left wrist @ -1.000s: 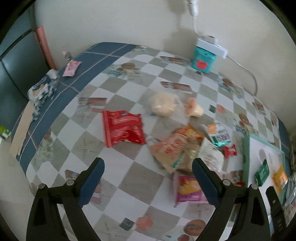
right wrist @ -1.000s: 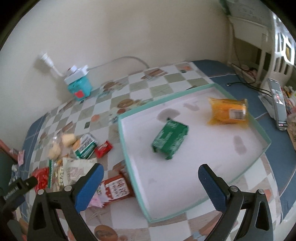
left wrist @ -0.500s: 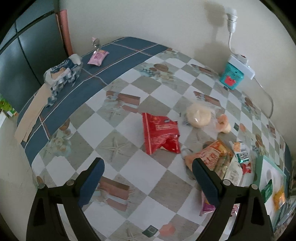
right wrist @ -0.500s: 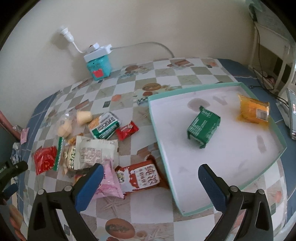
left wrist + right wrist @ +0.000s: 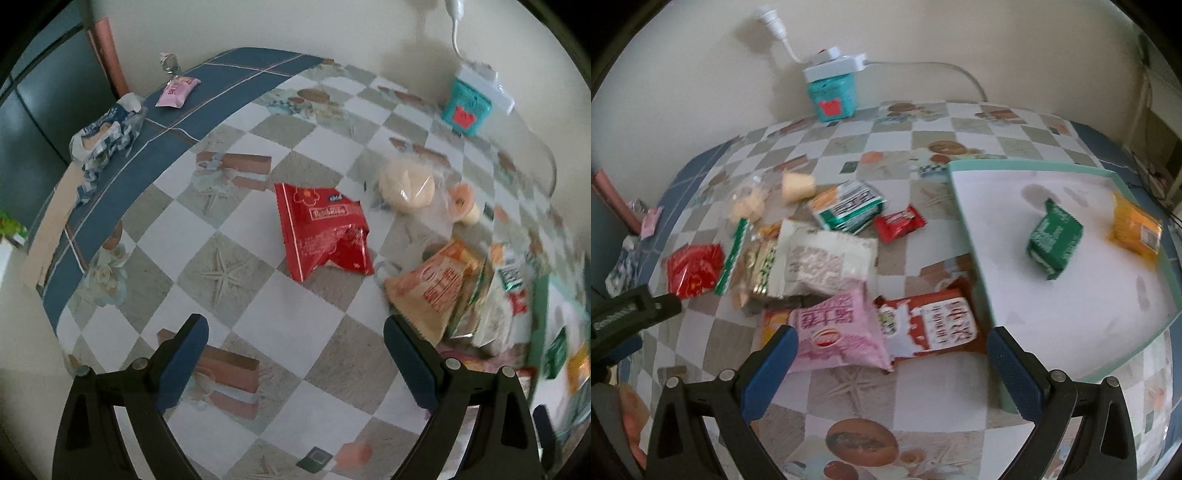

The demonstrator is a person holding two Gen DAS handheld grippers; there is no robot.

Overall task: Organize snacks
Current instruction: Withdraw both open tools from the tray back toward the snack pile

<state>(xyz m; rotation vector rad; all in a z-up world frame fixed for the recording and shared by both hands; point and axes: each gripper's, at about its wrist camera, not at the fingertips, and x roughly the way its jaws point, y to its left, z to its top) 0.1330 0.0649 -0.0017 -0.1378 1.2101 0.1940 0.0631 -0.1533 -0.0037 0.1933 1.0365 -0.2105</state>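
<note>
Snack packs lie in a heap on the checkered table. In the left wrist view a red pack lies ahead of my open, empty left gripper, with a pale bun in clear wrap and an orange pack to the right. In the right wrist view my open, empty right gripper hovers over a pink pack and a red-brown pack. A white tray with a teal rim holds a green pack and a yellow pack.
A teal box with a white power strip and cable stands at the wall. A crumpled blue-white wrapper and a small pink pack lie on the blue table border at the far left. The left gripper's body shows at the left edge.
Both grippers have swung leftward and come lower over the table. The red pack is now centred before the left gripper; the pink and red-brown packs sit closer under the right gripper. Both stay open.
</note>
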